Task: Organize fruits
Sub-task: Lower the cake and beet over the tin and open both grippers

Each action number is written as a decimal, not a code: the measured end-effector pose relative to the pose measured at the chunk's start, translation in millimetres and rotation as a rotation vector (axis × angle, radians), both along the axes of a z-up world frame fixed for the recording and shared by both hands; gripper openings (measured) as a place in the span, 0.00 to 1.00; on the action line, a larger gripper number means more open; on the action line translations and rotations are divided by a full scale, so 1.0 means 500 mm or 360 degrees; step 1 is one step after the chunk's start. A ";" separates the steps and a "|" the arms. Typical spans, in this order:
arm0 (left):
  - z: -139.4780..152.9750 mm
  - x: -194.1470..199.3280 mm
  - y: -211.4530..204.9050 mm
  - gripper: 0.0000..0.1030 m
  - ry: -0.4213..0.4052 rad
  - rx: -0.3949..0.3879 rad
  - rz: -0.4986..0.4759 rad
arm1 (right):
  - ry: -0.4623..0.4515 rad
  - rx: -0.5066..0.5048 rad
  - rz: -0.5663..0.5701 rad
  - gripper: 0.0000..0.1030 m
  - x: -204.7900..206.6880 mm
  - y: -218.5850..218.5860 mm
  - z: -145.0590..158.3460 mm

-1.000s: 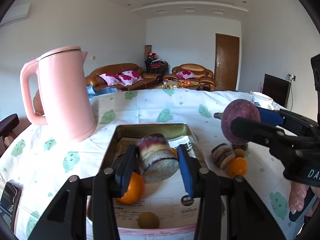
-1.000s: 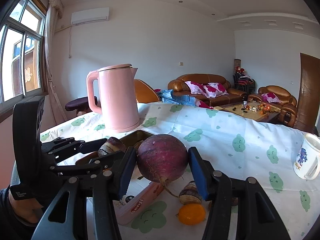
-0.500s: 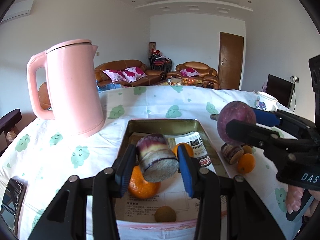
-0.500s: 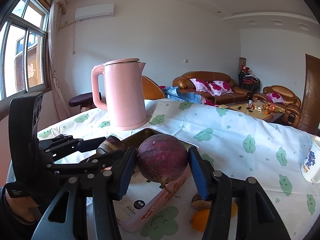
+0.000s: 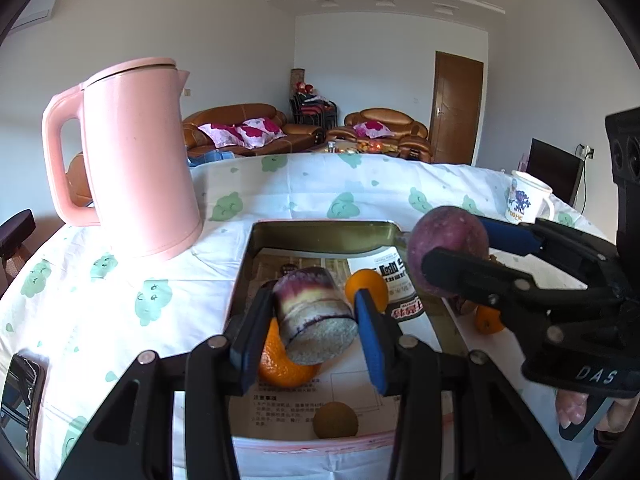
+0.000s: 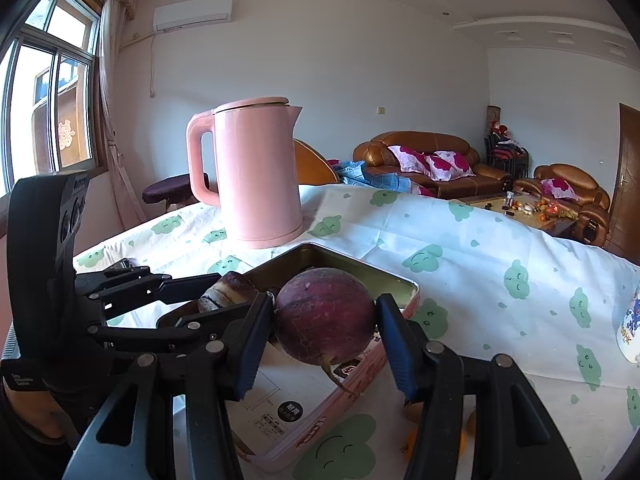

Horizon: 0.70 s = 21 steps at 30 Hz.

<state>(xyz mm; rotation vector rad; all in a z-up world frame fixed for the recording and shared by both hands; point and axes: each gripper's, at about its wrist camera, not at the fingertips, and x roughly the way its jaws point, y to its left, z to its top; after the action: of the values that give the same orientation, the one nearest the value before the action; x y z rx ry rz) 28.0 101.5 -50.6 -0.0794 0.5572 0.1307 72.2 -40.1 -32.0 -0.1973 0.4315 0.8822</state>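
Note:
My left gripper [image 5: 312,304] is shut on a short cut piece of purple sugarcane [image 5: 320,332], held over the pink tin tray [image 5: 320,228]. Inside the tray, on printed paper, lie two oranges [image 5: 288,364] and a small brown fruit [image 5: 335,420]. My right gripper [image 6: 324,308] is shut on a round purple radish [image 6: 324,316] with a thin root tail, hanging above the tray's right rim [image 6: 360,264]. In the right wrist view the left gripper [image 6: 224,296] and its sugarcane piece [image 6: 226,290] sit just left of the radish.
A tall pink kettle [image 5: 136,160] stands on the cloud-print tablecloth behind the tray's left corner. A white mug [image 5: 526,200] stands far right. Another orange [image 5: 488,320] lies on the cloth right of the tray. A phone [image 5: 16,396] lies at the left edge.
The right gripper has carried the radish leftwards, from above the loose fruit on the cloth to over the tray's right rim. The left gripper has stayed over the tray with its sugarcane piece.

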 end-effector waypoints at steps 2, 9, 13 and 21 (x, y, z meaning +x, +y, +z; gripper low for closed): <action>-0.002 0.002 0.003 0.43 0.0011 -0.0007 -0.0004 | 0.0006 -0.0010 0.0005 0.54 0.001 0.005 -0.003; -0.005 0.005 0.009 0.43 0.0047 0.0005 -0.0019 | 0.0046 -0.0045 0.0017 0.54 0.007 0.022 -0.018; -0.005 0.002 0.009 0.43 0.0049 0.0021 -0.0024 | 0.0076 -0.0048 0.0021 0.54 0.011 0.025 -0.026; -0.010 0.001 0.011 0.40 0.0092 0.0032 -0.0072 | 0.0167 -0.0072 0.0050 0.54 0.024 0.032 -0.039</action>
<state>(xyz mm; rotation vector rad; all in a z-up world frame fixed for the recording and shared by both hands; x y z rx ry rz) 28.4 107.0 -55.5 -0.0436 0.6151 0.0948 84.2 -23.9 -51.7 -0.2002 0.5474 0.9166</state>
